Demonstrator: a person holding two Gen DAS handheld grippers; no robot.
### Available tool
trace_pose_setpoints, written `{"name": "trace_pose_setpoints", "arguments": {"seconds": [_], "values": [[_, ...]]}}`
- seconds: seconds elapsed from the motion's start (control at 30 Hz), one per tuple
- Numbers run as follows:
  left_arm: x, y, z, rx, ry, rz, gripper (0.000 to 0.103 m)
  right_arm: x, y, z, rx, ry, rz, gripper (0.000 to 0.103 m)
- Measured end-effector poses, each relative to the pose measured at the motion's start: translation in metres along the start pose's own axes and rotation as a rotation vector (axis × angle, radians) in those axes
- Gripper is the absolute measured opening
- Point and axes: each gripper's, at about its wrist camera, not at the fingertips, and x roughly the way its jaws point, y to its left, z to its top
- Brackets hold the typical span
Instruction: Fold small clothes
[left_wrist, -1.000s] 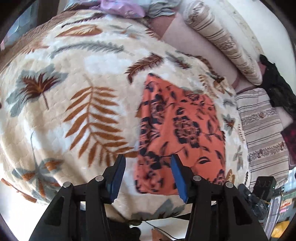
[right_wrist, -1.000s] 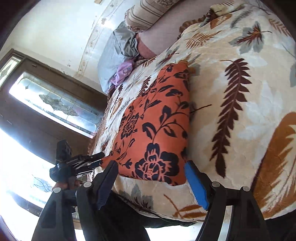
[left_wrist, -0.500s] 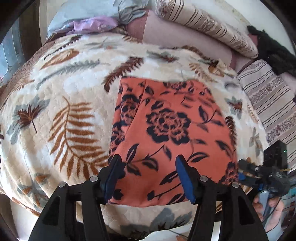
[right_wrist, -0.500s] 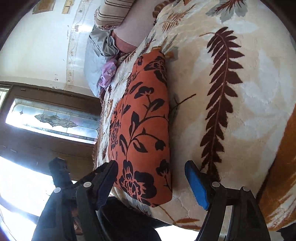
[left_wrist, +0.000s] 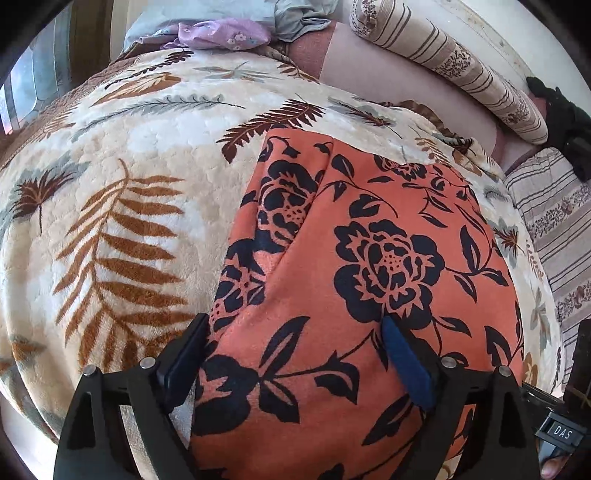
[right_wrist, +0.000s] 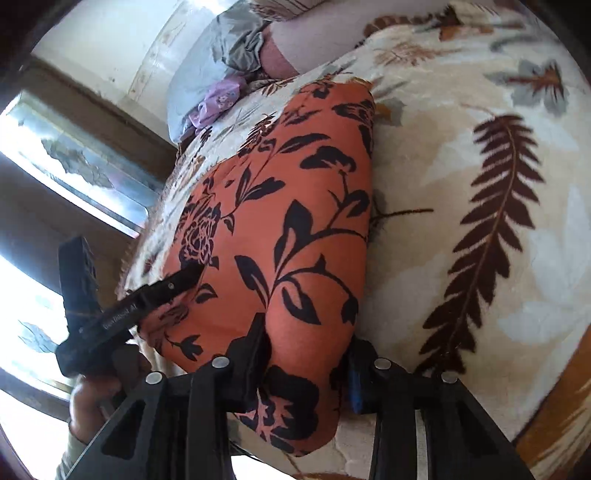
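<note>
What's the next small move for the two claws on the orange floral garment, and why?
Probably close the left claw on the near edge of the orange floral garment. Its jaws are opening wide astride that edge, gripping nothing, while the right claw is closing with the other near corner between its jaws. Both corners need holding before lifting off the leaf-print blanket.

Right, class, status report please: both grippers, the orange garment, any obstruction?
Left gripper opening above orange black-flowered cloth. Right gripper closing on its near corner. Cloth flat on leaf-print blanket; nothing in the way.
</note>
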Motion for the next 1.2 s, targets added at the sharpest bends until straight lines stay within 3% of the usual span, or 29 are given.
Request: {"name": "trace_pose_setpoints", "arguments": {"seconds": [0.03, 0.1, 0.17, 0.23, 0.33, 0.37, 0.4, 0.47, 0.53, 0.6, 0.7, 0.77, 0.8, 0.83, 0.87, 0.9, 0.97, 1.07, 1.13, 1.2], "values": [[-0.001, 0.002, 0.001, -0.009, -0.002, -0.008, 0.094, -0.001, -0.006, 0.003, 0.048, 0.011, 0.042, 0.043], [-0.001, 0.003, 0.000, -0.010, -0.011, -0.007, 0.094, -0.005, -0.027, 0.012, 0.216, 0.015, 0.144, 0.072], [-0.001, 0.000, -0.002, 0.003, -0.022, 0.005, 0.094, -0.016, -0.041, 0.021, 0.324, -0.064, 0.184, 0.085], [-0.001, -0.003, -0.002, 0.006, -0.024, 0.007, 0.094, -0.020, -0.048, 0.033, 0.353, -0.103, 0.205, 0.085], [0.000, -0.002, 0.000, -0.001, -0.021, 0.001, 0.095, 0.008, -0.052, 0.044, 0.380, -0.022, 0.255, 0.084], [0.000, -0.002, 0.000, 0.001, -0.020, 0.000, 0.095, 0.021, -0.048, 0.045, 0.331, 0.028, 0.240, 0.064], [0.000, -0.002, 0.000, 0.002, -0.018, -0.002, 0.095, 0.026, -0.038, 0.046, 0.223, 0.043, 0.133, 0.044], [0.001, -0.001, 0.002, 0.001, -0.016, -0.008, 0.095, 0.021, -0.013, 0.044, 0.046, 0.000, 0.003, 0.043], [0.001, 0.000, 0.002, -0.002, -0.015, -0.015, 0.095, 0.018, -0.007, 0.047, 0.036, 0.005, -0.025, 0.043], [0.001, 0.000, 0.002, -0.002, -0.016, -0.014, 0.095, 0.019, -0.018, 0.055, 0.144, 0.037, 0.043, 0.047], [0.002, -0.001, 0.002, 0.003, -0.016, -0.015, 0.095, 0.010, -0.041, 0.071, 0.338, -0.002, 0.153, 0.075], [0.003, -0.002, 0.003, 0.004, -0.017, -0.018, 0.095, 0.005, -0.053, 0.081, 0.391, -0.089, 0.170, 0.086], [0.003, -0.002, 0.004, 0.004, -0.017, -0.019, 0.096, 0.010, -0.059, 0.086, 0.413, -0.089, 0.176, 0.086], [0.004, -0.002, 0.005, 0.005, -0.016, -0.020, 0.096, 0.022, -0.063, 0.089, 0.426, -0.047, 0.190, 0.085], [0.004, -0.002, 0.005, 0.006, -0.017, -0.021, 0.096, 0.034, -0.063, 0.090, 0.395, 0.009, 0.183, 0.056], [0.004, -0.002, 0.005, 0.006, -0.015, -0.023, 0.096, 0.039, -0.053, 0.089, 0.308, 0.023, 0.102, 0.041], [0.004, -0.001, 0.004, 0.007, -0.017, -0.025, 0.096, 0.032, -0.029, 0.092, 0.142, -0.014, -0.012, 0.040], [0.005, -0.001, 0.005, 0.006, -0.019, -0.023, 0.096, 0.023, -0.019, 0.098, 0.100, -0.033, -0.056, 0.040], [0.006, -0.002, 0.005, 0.010, -0.020, -0.021, 0.097, 0.022, -0.029, 0.104, 0.193, -0.031, -0.002, 0.050], [0.007, -0.003, 0.005, 0.018, -0.024, -0.016, 0.098, 0.026, -0.043, 0.114, 0.315, -0.043, 0.051, 0.090]]}}
